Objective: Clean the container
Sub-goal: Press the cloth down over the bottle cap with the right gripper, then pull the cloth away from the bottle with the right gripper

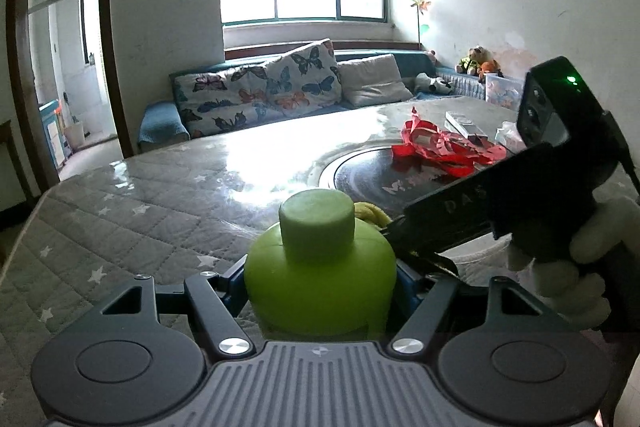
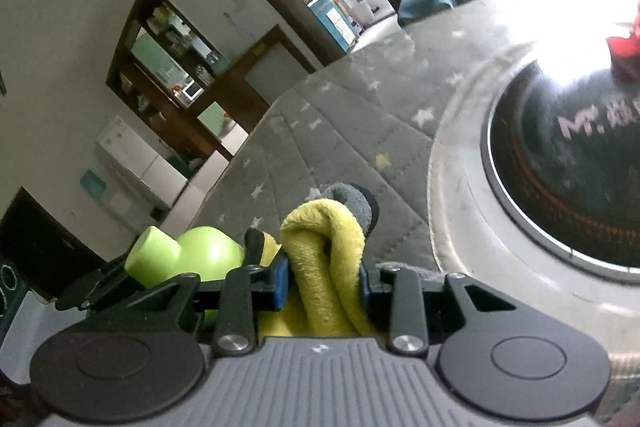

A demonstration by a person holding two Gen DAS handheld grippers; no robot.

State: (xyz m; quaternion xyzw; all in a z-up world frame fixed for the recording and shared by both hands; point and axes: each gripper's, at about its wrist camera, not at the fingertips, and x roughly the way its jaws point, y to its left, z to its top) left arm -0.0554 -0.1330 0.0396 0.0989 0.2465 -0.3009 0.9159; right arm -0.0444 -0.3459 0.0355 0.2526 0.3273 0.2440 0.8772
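My left gripper (image 1: pixel 320 279) is shut on a lime-green bottle (image 1: pixel 320 283) with a green cap (image 1: pixel 317 225), held upright above the table. My right gripper (image 2: pixel 322 279) is shut on a folded yellow cloth (image 2: pixel 324 259). In the left wrist view the right gripper (image 1: pixel 416 243) comes in from the right, its cloth (image 1: pixel 370 213) just behind the bottle's shoulder; whether cloth and bottle touch I cannot tell. In the right wrist view the bottle (image 2: pixel 200 255) sits at lower left, next to the cloth.
A grey quilted table cover with stars (image 1: pixel 140 227) lies under both grippers. A round black induction hob (image 2: pixel 568 163) is set in the table to the right, with red ribbon scraps (image 1: pixel 444 147) on its far side. A sofa with butterfly cushions (image 1: pixel 264 87) stands behind the table.
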